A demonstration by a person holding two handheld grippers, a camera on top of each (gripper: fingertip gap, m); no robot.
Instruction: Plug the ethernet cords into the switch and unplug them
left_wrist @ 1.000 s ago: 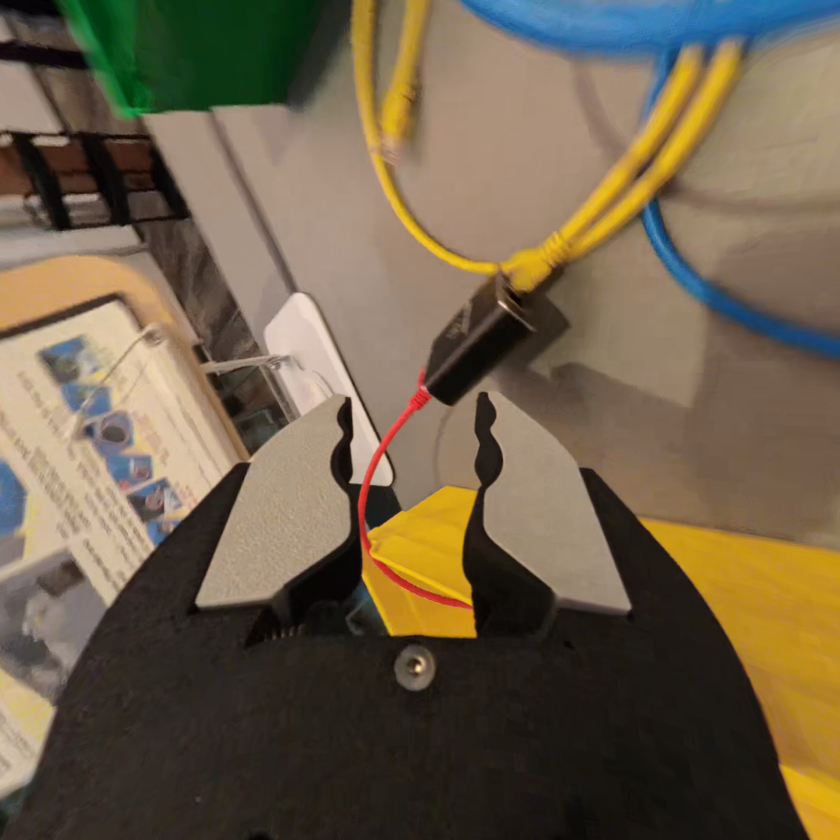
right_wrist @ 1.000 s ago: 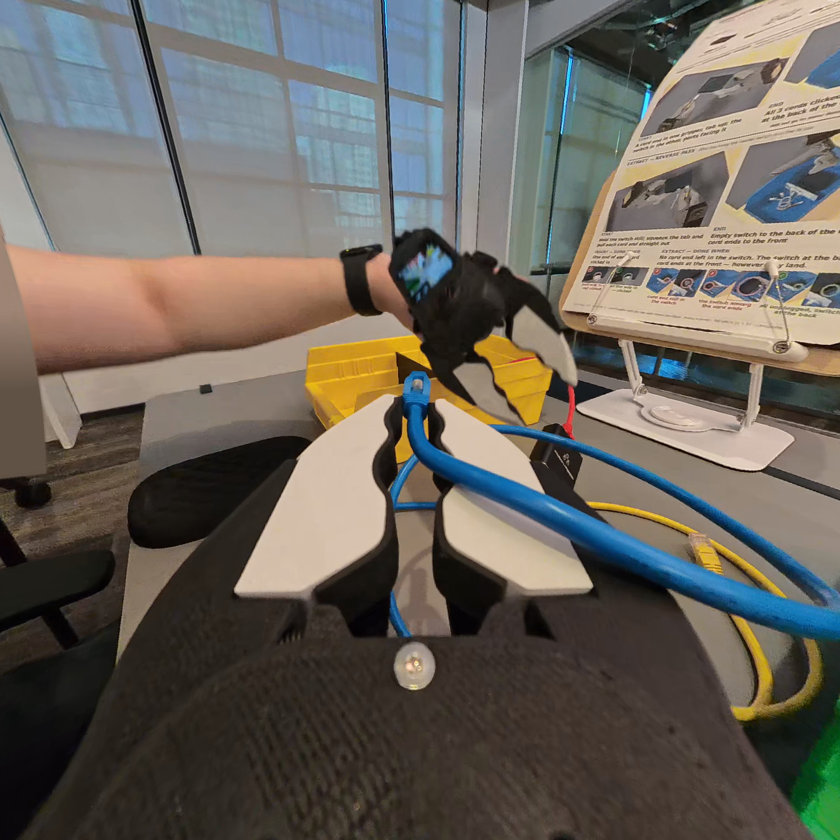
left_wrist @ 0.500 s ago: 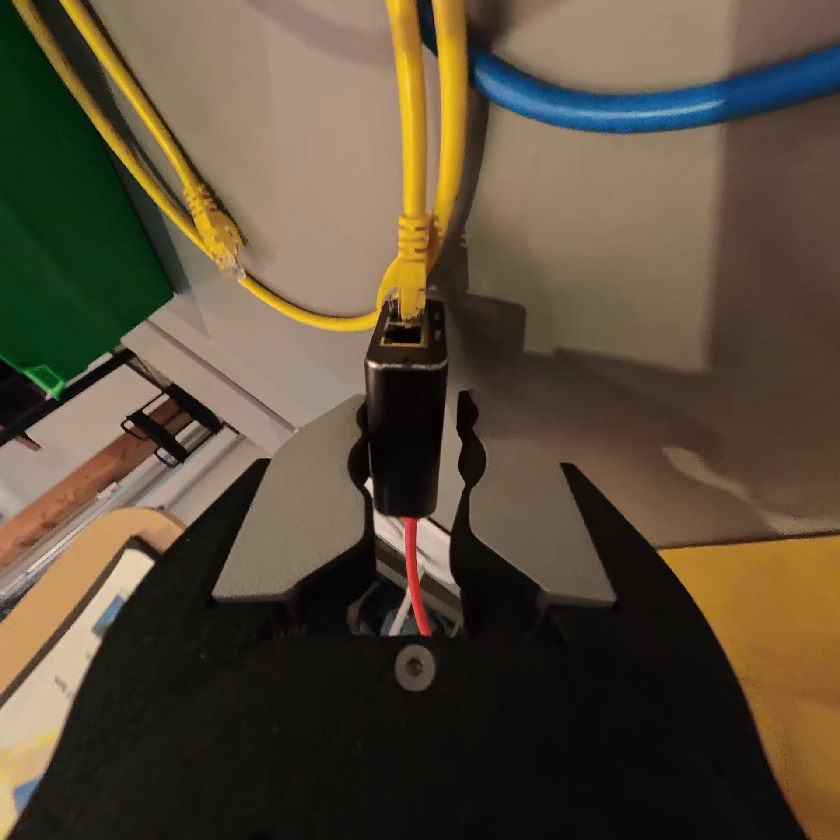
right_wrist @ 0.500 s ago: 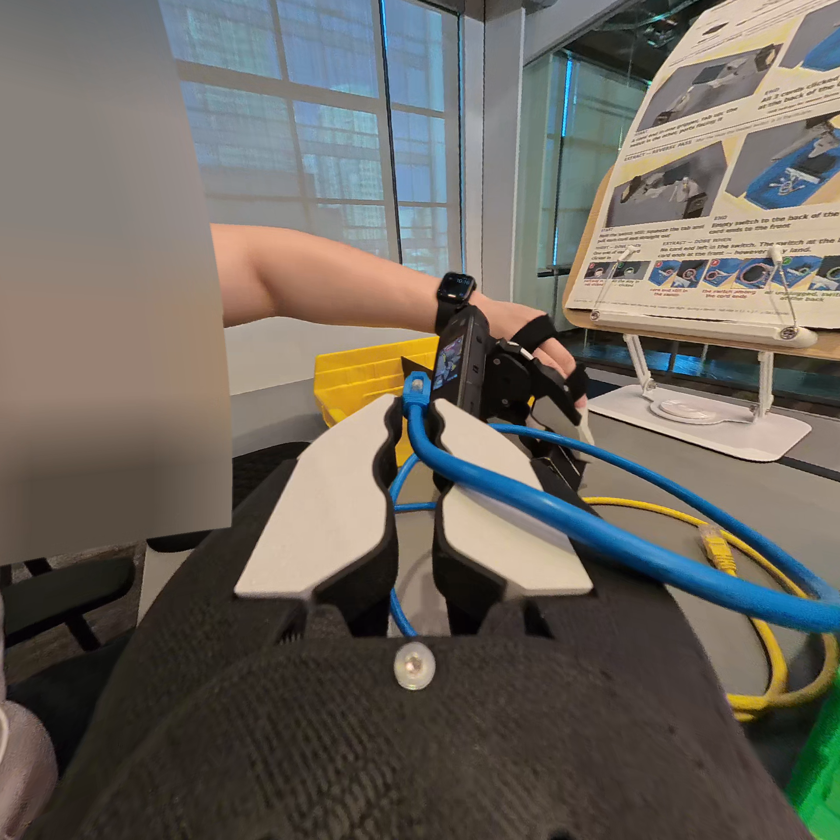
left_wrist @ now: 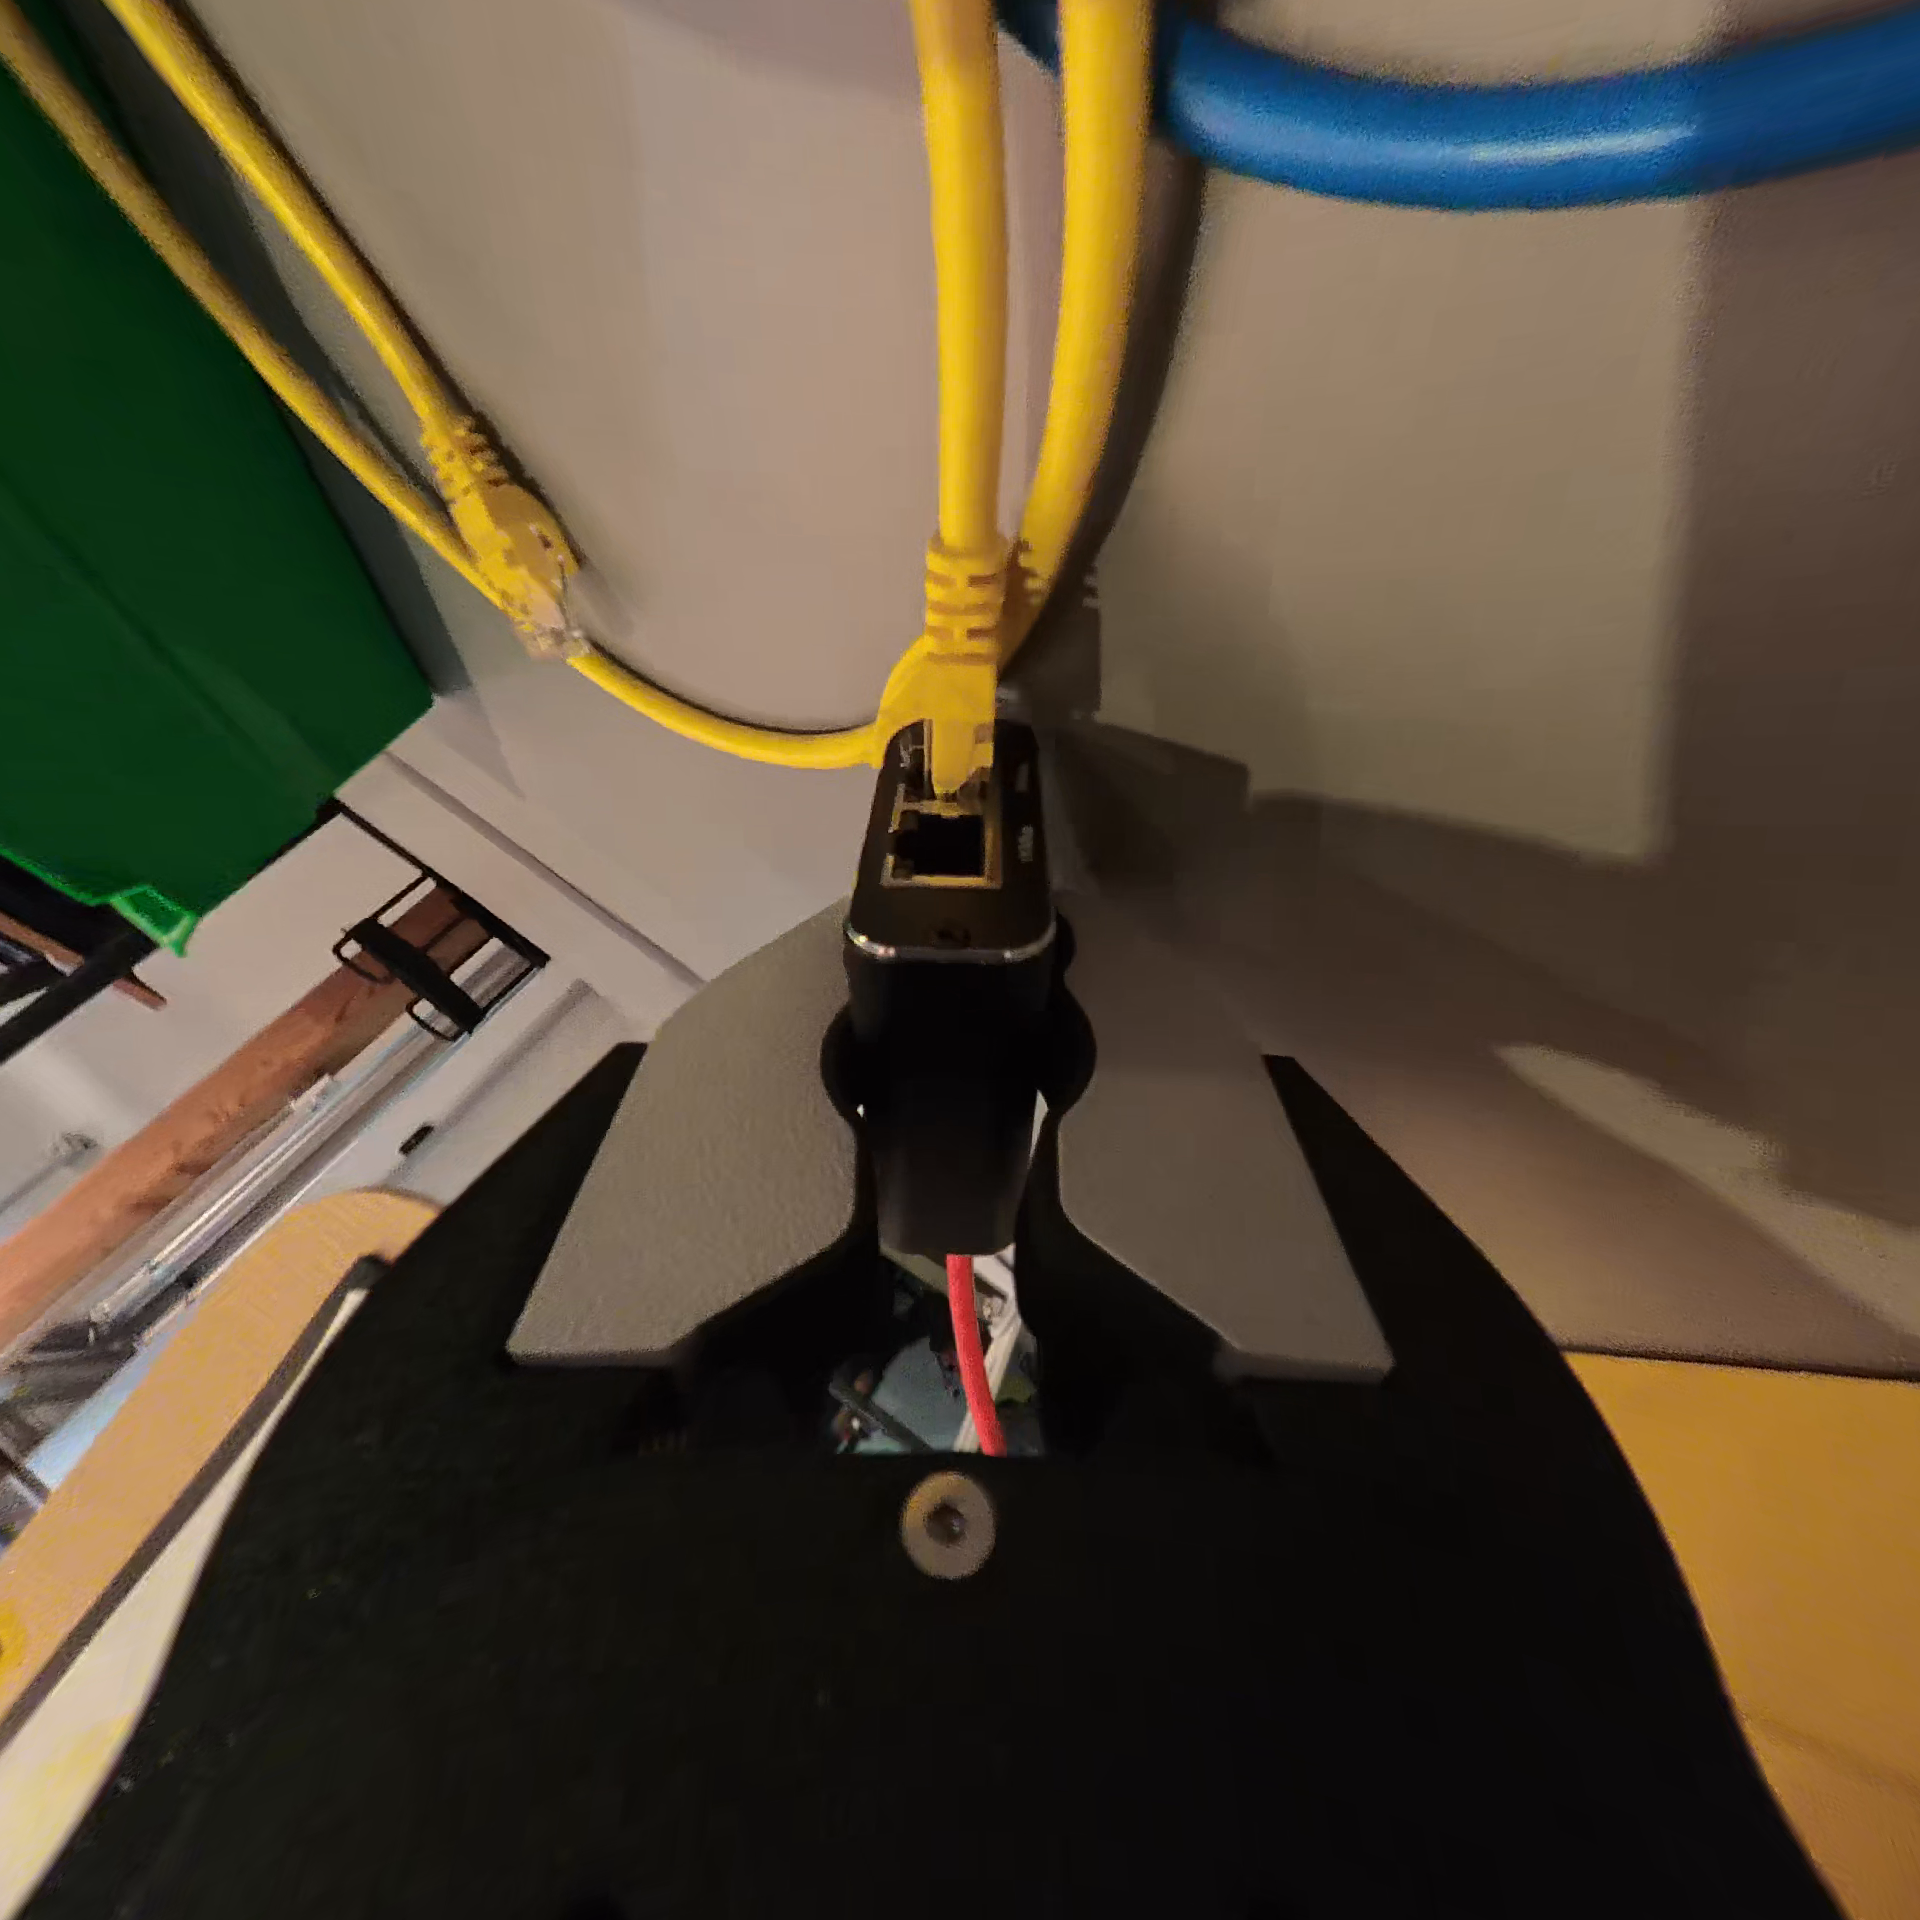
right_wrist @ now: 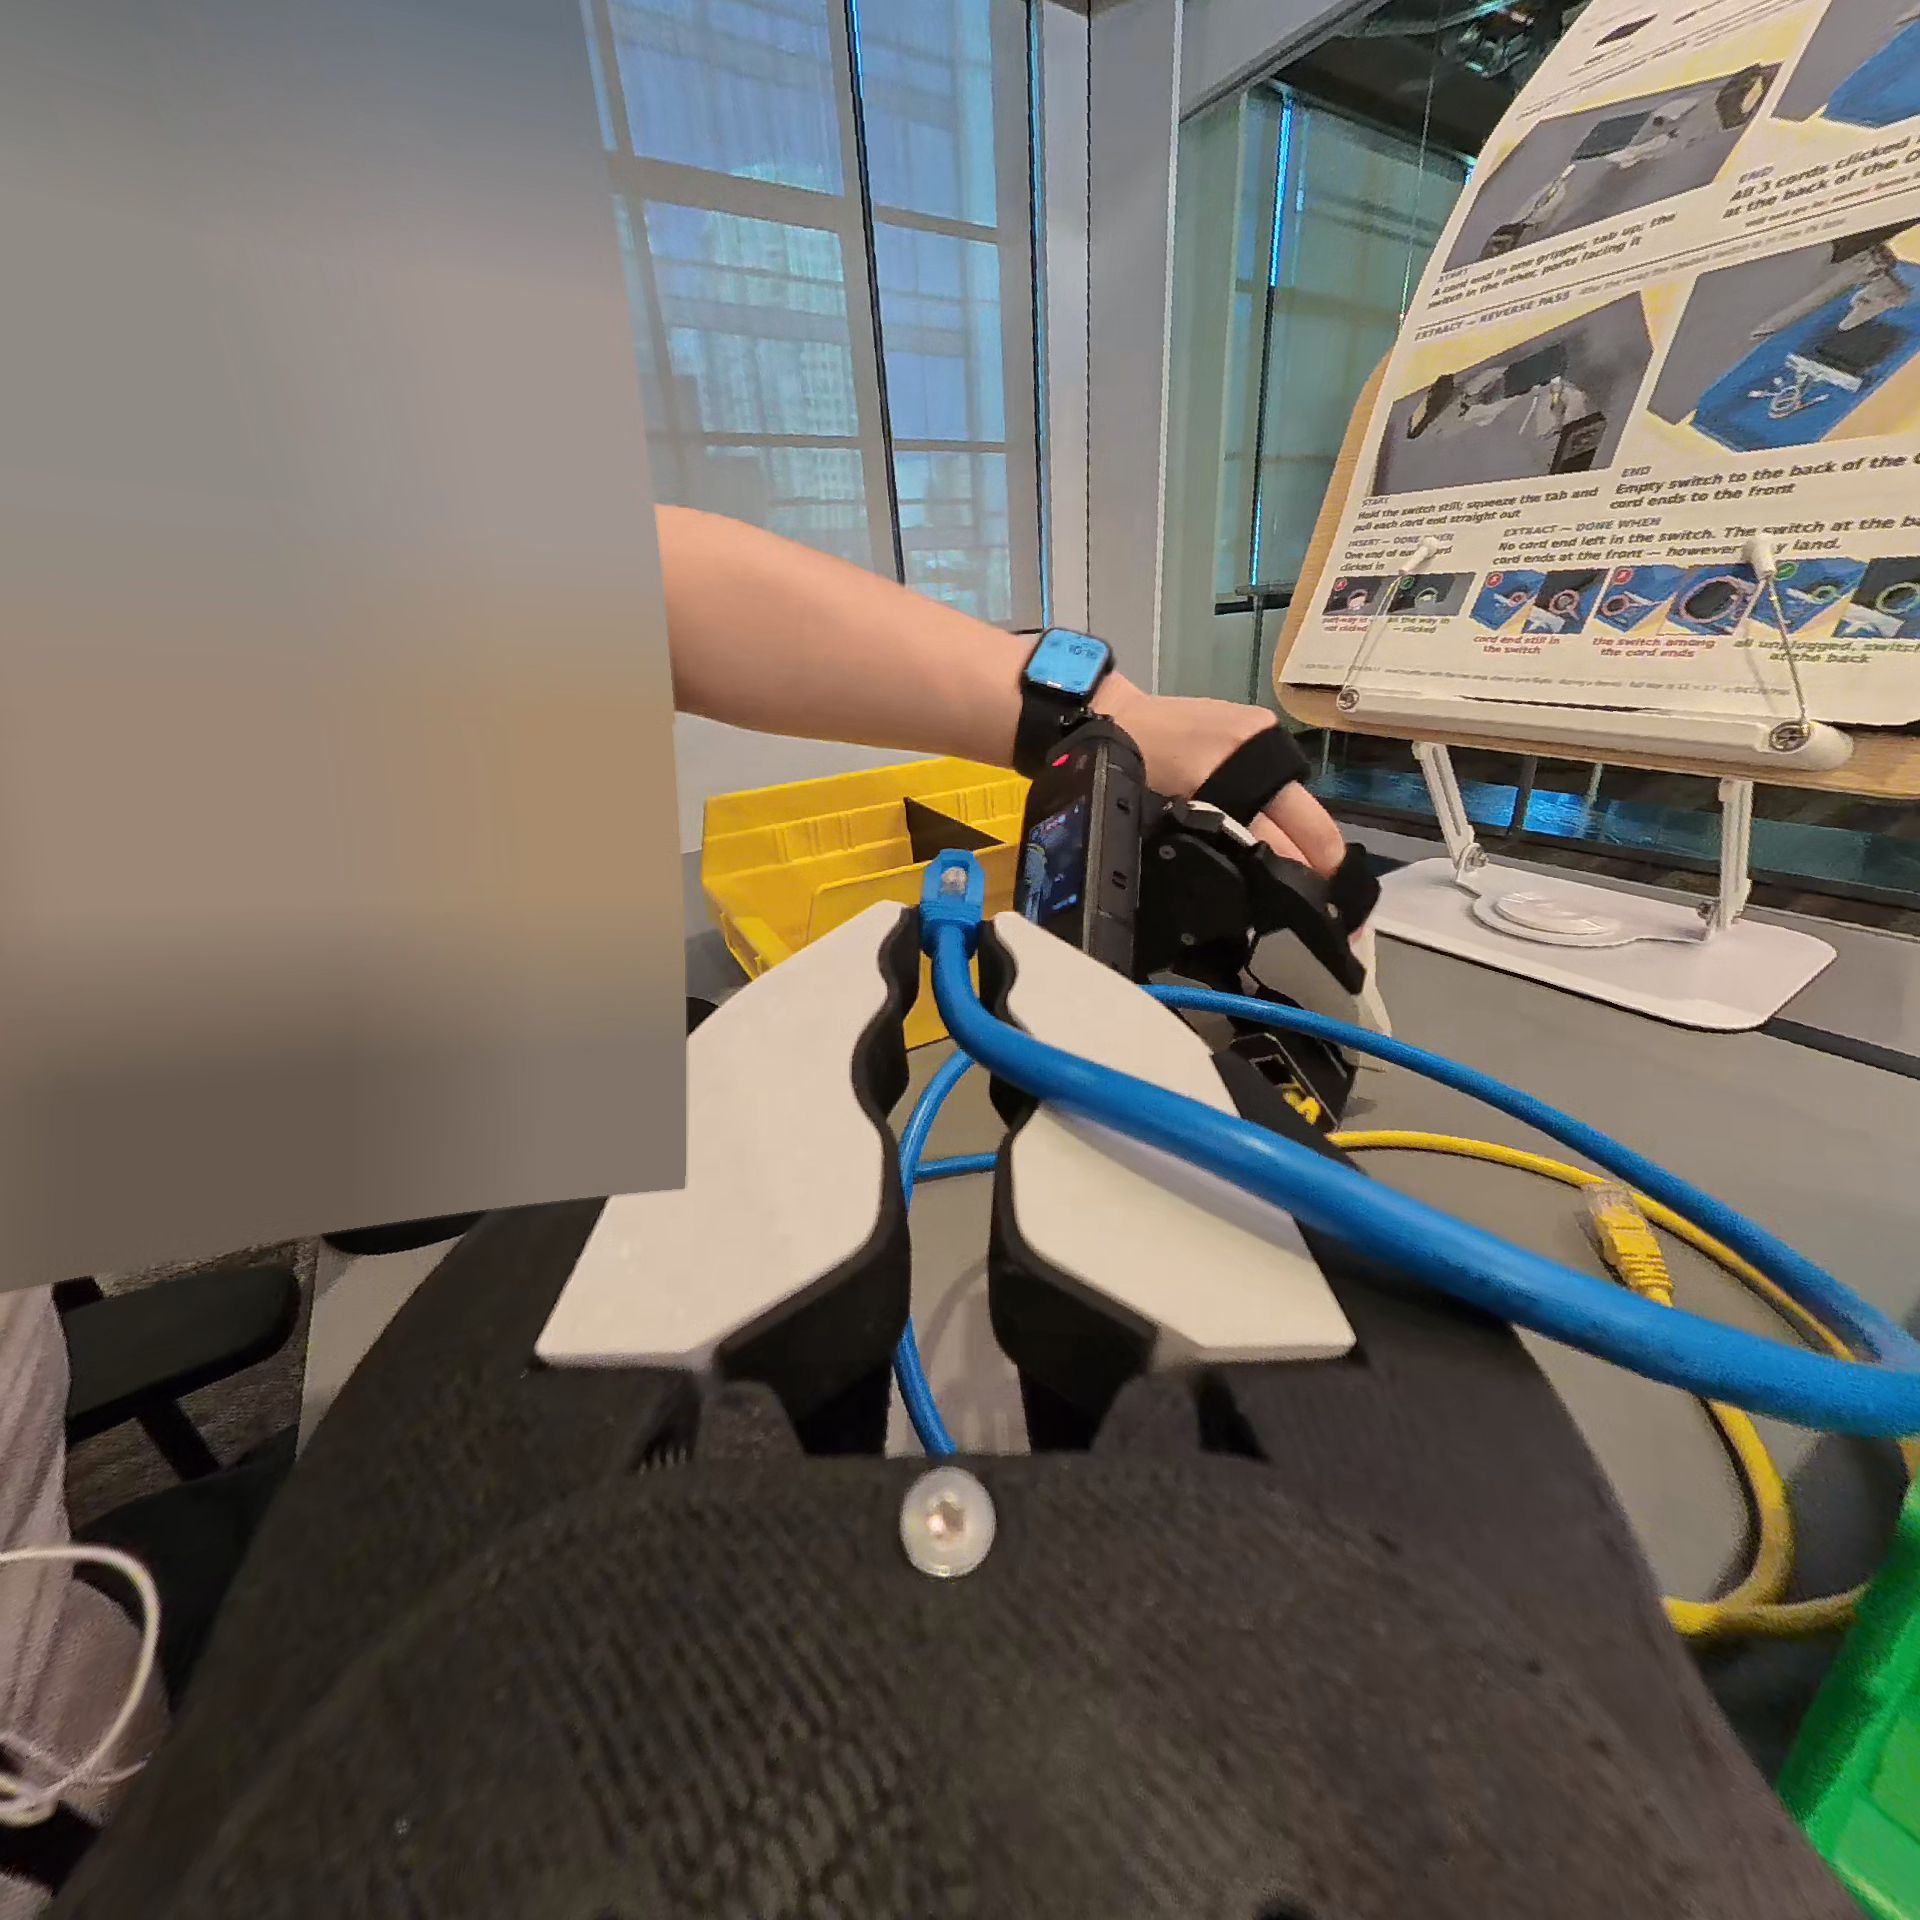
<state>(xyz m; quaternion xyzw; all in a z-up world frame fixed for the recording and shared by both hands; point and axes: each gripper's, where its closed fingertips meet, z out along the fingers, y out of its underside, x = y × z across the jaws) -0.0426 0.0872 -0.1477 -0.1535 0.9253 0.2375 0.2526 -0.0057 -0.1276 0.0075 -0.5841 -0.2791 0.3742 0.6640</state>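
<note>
In the left wrist view my left gripper (left_wrist: 951, 997) is shut on the black switch (left_wrist: 951, 1101), gripping its sides with the ports facing away. One yellow cord's plug (left_wrist: 956, 717) sits in the far port. The near port (left_wrist: 940, 852) is empty. A thin red cable (left_wrist: 971, 1351) leaves the switch's back end. A loose yellow plug (left_wrist: 509, 561) lies to the left. My right gripper (right_wrist: 948, 925) is shut on the blue cord (right_wrist: 1351, 1205), whose plug (right_wrist: 951, 888) sticks up past the fingertips. The switch (right_wrist: 1288, 1081) lies beyond and to the right.
A yellow bin (right_wrist: 821, 862) stands behind the grippers, and a green bin (left_wrist: 156, 520) at the table edge. An instruction board on a white stand (right_wrist: 1621, 935) is at the back right. Yellow cord loops (right_wrist: 1766, 1507) and the blue cord (left_wrist: 1455, 145) lie on the grey table (left_wrist: 1455, 520). The gap from one gripper's tips to the other's is roughly 25 cm.
My left gripper swung round to line up behind the switch, moved its open fingers around it, then closed on its sides. My right gripper keeps holding the blue cord, unmoved.
</note>
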